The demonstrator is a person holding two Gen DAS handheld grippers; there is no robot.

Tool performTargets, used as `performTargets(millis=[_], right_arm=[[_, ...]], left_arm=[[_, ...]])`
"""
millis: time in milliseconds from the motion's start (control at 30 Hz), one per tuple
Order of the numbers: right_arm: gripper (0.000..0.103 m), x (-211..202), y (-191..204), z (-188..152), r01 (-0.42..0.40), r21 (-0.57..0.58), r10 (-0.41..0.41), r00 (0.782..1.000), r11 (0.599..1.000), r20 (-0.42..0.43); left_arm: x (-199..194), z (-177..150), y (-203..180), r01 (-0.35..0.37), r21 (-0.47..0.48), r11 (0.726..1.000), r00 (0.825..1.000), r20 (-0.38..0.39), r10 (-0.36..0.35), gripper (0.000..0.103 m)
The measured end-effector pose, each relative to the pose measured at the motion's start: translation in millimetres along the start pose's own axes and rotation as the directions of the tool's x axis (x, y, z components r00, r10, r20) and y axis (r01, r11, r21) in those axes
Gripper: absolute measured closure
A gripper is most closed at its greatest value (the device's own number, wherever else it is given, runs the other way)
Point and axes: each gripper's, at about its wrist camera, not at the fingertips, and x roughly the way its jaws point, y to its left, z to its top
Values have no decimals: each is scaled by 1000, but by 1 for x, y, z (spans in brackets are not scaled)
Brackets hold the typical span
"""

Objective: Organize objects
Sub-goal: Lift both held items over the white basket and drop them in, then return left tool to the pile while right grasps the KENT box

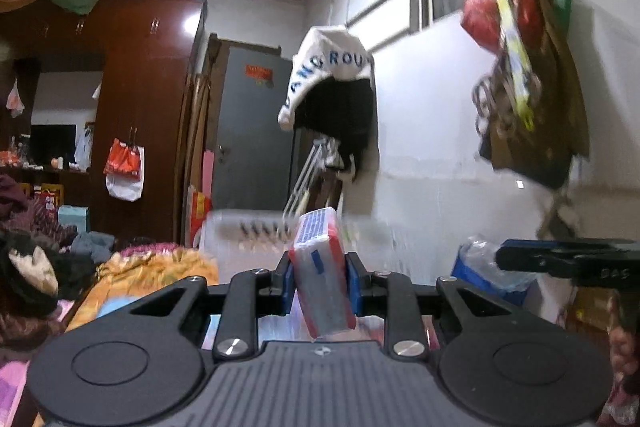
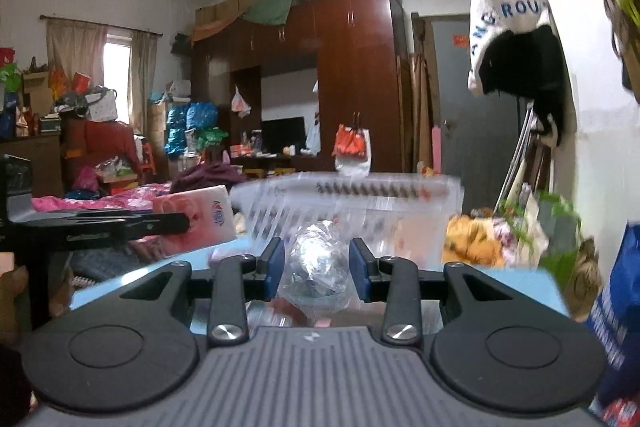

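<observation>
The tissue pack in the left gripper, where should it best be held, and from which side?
Grip the tissue pack across its two broad flat faces near mid-length, coming in end-on, as the left gripper does now. It sits tilted, so a squarer hold may steady it.

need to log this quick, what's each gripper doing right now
left gripper: shut on the tissue pack
right gripper: shut on the crumpled clear plastic bag

Two hand-held grippers, one tissue pack (image 1: 322,267), one crumpled plastic bag (image 2: 318,263), one clear basket (image 2: 360,203).

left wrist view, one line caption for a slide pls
Left hand-held gripper clamps a tissue pack, clear storage bin ahead.
</observation>
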Motion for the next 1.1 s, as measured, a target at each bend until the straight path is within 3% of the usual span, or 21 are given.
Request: performTargets(millis=[67,167,300,333,367,400,433,467,533,567,633,800,900,1100], right_arm=[[64,22,-6,22,13,1,-13,1000,1000,-2],[64,61,-13,44,56,-22,-57,998,998,-24],[63,110,-24,49,97,-17,-98,992,995,-83],[59,116,-24,47,109,-29,-111,989,994,-96],[43,121,-24,44,117,-36,-121,986,992,-112],[32,120,-23,41,124,-36,-127,985,992,-115],[10,116,-22,37,126,-36,-129,986,991,-110],[3,107,-21,34,127,-39,-130,987,991,-99],[2,80,-19,24,128,-32,-129,990,991,-49],[0,65,-19,18,124,-12,-124,992,992,-27],[0,37,-18,1,96,15,-96,995,995,-13],[0,3,-14,-49,103,62,-95,989,993,-117],[0,-3,-13,-64,79,110,-62,987,991,-149],[4,14,-15,-70,76,67,-58,971,995,-232]], left_arm=[[20,21,1,-16,0,1000,1000,3,16,74],[67,44,4,-40,-5,999,998,-54,40,74],[121,44,11,-76,-11,997,991,-116,74,69],[131,41,12,-74,1,997,987,-145,73,53],[137,38,13,-73,3,997,982,-173,72,42],[138,34,14,-80,-2,997,981,-177,78,42],[132,31,15,-78,3,997,983,-166,78,42],[123,29,15,-70,9,997,986,-152,71,42],[95,25,15,-38,3,999,991,-126,38,35],[76,19,14,-20,8,1000,994,-110,20,23],[49,7,14,-17,19,1000,994,-109,19,18],[7,-34,17,-56,7,998,981,-185,57,18],[9,-47,15,-80,34,996,965,-247,86,18],[22,-58,11,-112,65,992,942,-311,127,18]])
